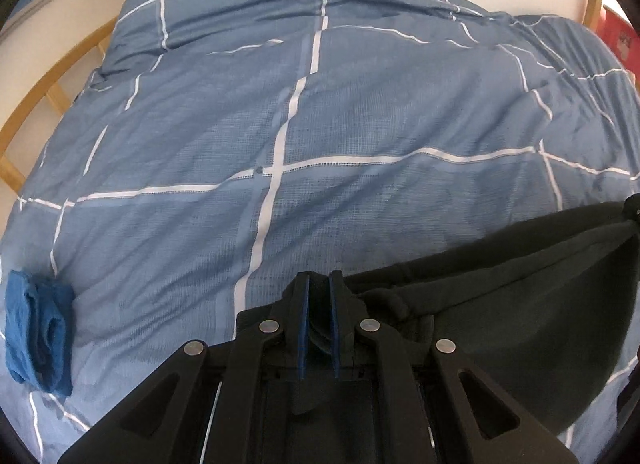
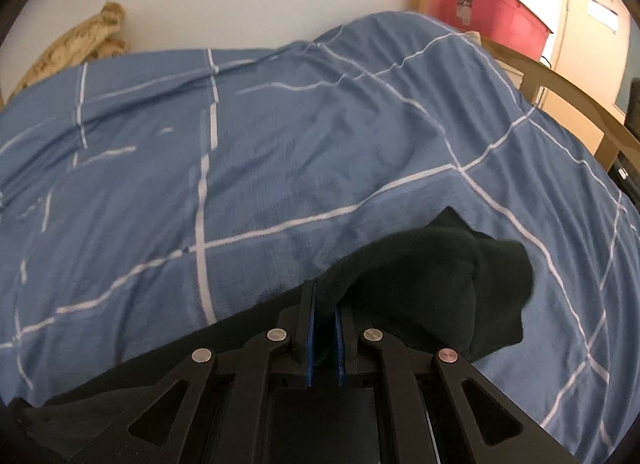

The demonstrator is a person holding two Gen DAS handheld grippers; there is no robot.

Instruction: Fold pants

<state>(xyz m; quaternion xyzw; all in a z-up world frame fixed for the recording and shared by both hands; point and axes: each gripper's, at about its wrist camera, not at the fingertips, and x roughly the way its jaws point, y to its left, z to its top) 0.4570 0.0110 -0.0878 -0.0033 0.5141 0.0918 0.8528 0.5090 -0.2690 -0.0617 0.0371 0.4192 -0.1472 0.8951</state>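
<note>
The black pants [image 1: 520, 284] lie low on the right of the left wrist view, stretched into a taut fold that runs off to the right edge. My left gripper [image 1: 319, 278] is shut on their near edge, with dark cloth bunched between the blue pads. In the right wrist view the pants [image 2: 440, 264] bulge into a rounded heap just right of the fingers and trail away along the lower left. My right gripper [image 2: 325, 296] is shut on that black cloth. Both grippers point down at the bed.
A blue duvet with white grid lines [image 1: 320, 124] covers the bed. A folded blue cloth [image 1: 38, 328] rests at its left edge. A wooden bed frame [image 1: 48, 64] curves along the left. A red bin [image 2: 488, 12] and a tan fabric bundle [image 2: 76, 44] sit beyond the bed.
</note>
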